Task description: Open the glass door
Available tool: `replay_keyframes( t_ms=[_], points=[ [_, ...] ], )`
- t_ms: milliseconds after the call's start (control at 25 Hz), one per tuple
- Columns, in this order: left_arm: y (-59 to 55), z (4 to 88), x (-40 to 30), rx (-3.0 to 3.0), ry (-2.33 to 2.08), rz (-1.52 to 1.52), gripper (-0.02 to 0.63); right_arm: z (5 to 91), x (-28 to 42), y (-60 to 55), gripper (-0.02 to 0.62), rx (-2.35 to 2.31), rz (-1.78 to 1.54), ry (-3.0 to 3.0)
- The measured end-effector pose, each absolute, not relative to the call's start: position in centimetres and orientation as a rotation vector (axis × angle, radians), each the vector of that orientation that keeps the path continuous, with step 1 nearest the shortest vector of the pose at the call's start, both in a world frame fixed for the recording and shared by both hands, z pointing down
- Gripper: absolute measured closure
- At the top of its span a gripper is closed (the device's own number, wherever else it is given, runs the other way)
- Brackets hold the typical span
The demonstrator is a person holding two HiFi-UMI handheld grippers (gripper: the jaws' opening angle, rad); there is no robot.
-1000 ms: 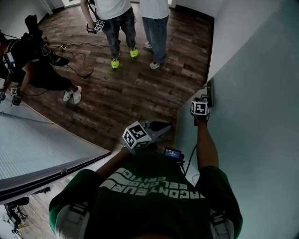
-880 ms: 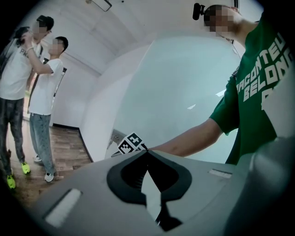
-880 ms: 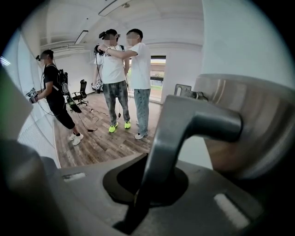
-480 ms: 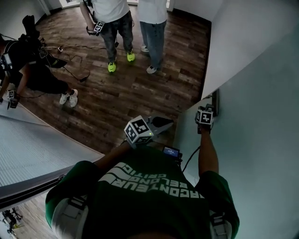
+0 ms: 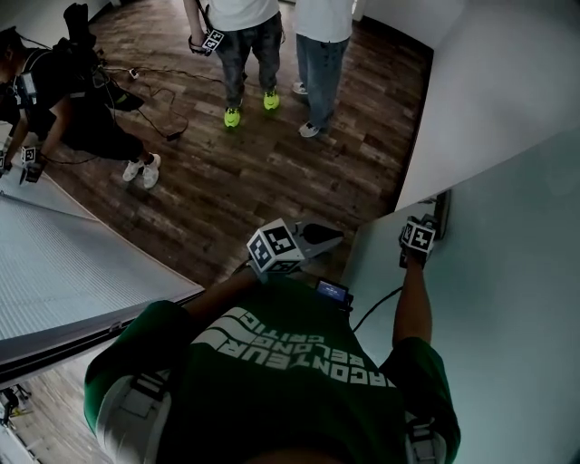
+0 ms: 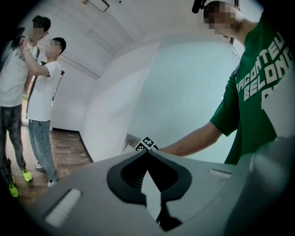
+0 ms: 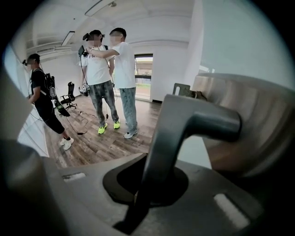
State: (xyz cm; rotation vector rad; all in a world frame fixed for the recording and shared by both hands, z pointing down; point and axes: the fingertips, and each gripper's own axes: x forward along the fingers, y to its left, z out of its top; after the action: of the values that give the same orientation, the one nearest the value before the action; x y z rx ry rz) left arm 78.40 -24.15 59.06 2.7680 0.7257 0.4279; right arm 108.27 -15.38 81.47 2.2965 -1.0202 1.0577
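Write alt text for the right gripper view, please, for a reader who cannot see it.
The right gripper is clamped on a grey metal door handle. Beyond it, two people stand on a wood floor in a white room.

At right, glass door (image 5: 517,299), handle (image 5: 442,210) on its far edge, right gripper (image 5: 426,232) on the handle. To its left, left gripper (image 5: 332,238), clear of door, above floor (image 5: 272,172). Wall (image 5: 494,82) beyond the door. Two people (image 5: 246,27) stand farther back; another person (image 5: 68,91) crouches far left.

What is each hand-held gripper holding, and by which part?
Right hand-held gripper grips the door handle on its lever; left hand-held gripper holds nothing.
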Motion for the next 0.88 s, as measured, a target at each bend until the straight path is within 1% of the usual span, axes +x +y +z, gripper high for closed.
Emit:
replay_keyframes(
  t_ms=[320, 880],
  points=[
    [-24.4, 59.9, 77.7, 2.745, 0.692, 0.431, 0.591, 81.9, 109.9, -13.1, 0.603, 2.323, 1.082, -0.957],
    [-24.2, 59.2, 79.1, 2.755, 0.735, 0.445, 0.591, 81.8, 111.0, -12.0, 0.604, 2.302, 1.130, -0.922]
  ],
)
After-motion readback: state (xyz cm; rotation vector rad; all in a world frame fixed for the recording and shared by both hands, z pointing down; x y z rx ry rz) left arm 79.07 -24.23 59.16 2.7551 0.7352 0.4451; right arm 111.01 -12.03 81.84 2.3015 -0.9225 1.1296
